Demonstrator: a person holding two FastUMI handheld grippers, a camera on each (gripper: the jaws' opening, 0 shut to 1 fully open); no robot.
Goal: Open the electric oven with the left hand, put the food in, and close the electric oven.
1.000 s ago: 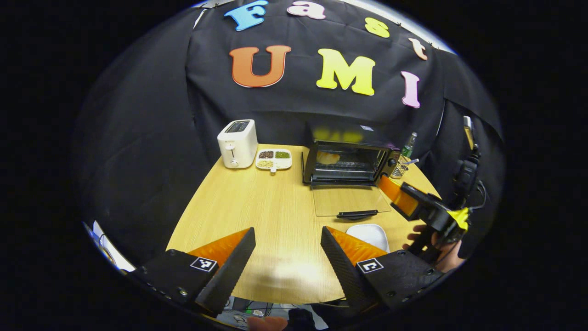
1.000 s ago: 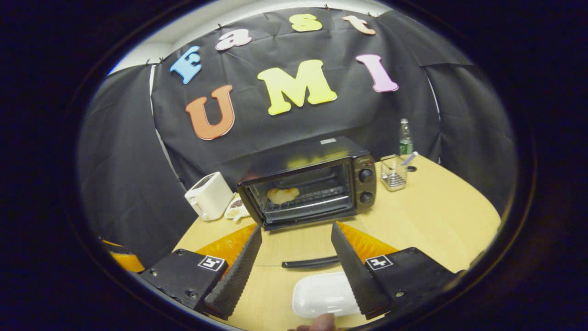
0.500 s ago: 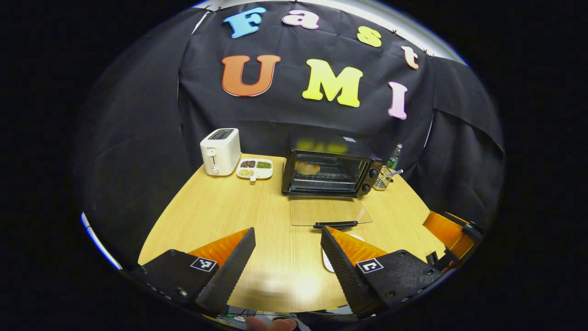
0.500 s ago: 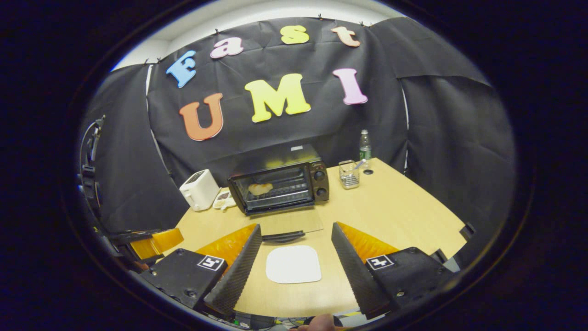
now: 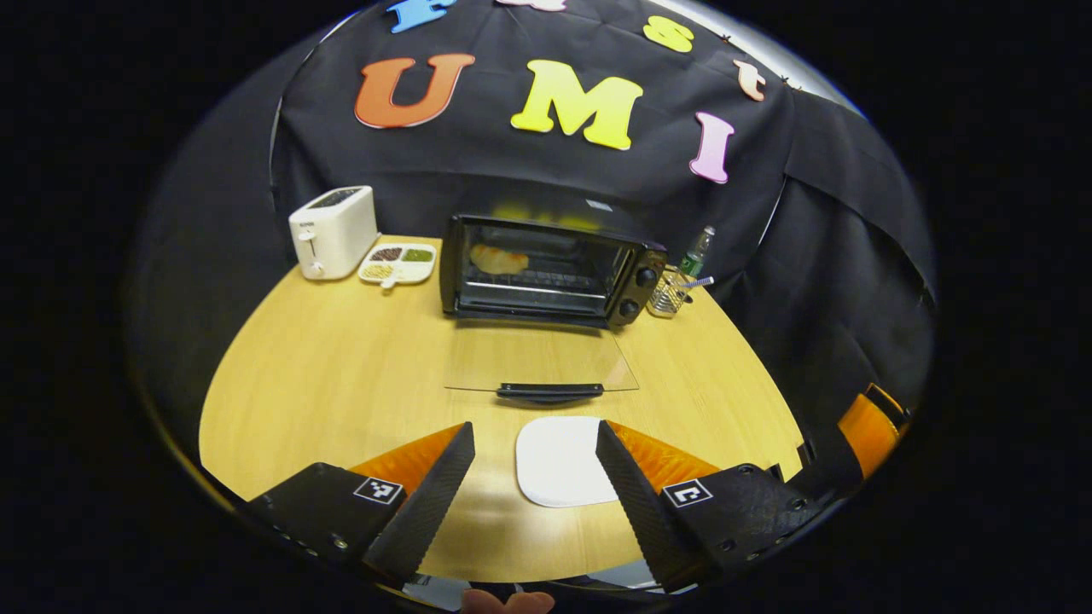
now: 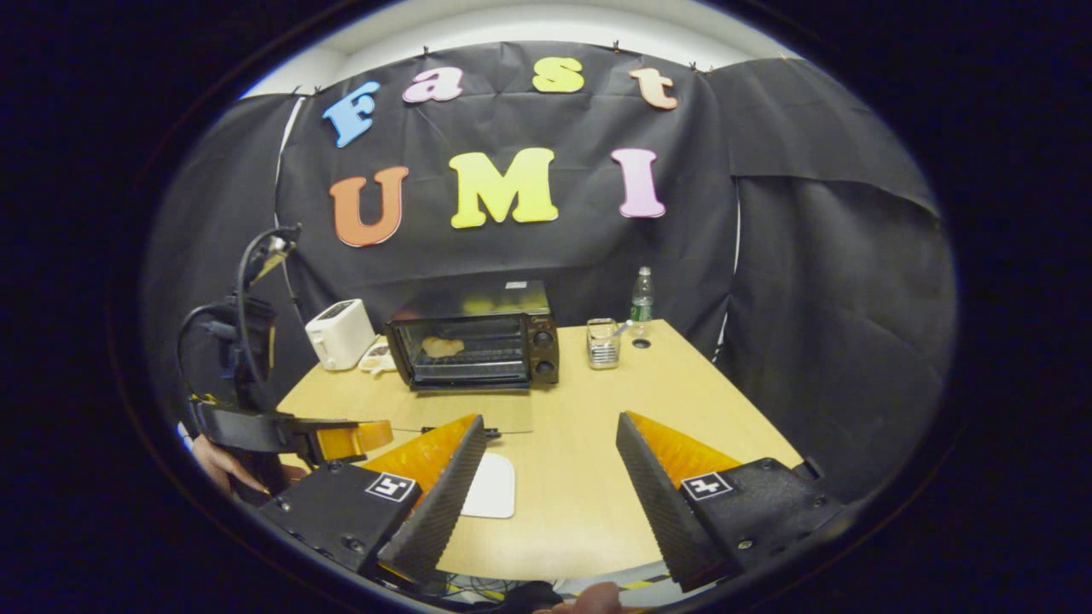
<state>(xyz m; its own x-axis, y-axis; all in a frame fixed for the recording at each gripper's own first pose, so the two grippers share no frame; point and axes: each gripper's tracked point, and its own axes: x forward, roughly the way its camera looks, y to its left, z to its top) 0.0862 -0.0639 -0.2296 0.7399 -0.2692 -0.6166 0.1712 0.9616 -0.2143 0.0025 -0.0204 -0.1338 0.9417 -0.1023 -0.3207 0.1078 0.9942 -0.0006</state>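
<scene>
The black electric oven stands at the back of the wooden table, its glass door folded flat down with the handle facing me. A pale piece of food lies on the rack inside. My left gripper is open and holds nothing, low over the near edge, with a bare white plate between its fingers. My right gripper is also open and holds nothing, well back from the oven. The right gripper view has the left gripper and a hand at its left.
A white toaster and a divided snack dish sit left of the oven. A wire basket and a green bottle stand to its right. The right gripper's orange finger shows at the table's right edge.
Both grippers have drawn back from the oven toward the table's near edge. The left view has swung so the plate now lies between its fingers. The oven door stays down.
</scene>
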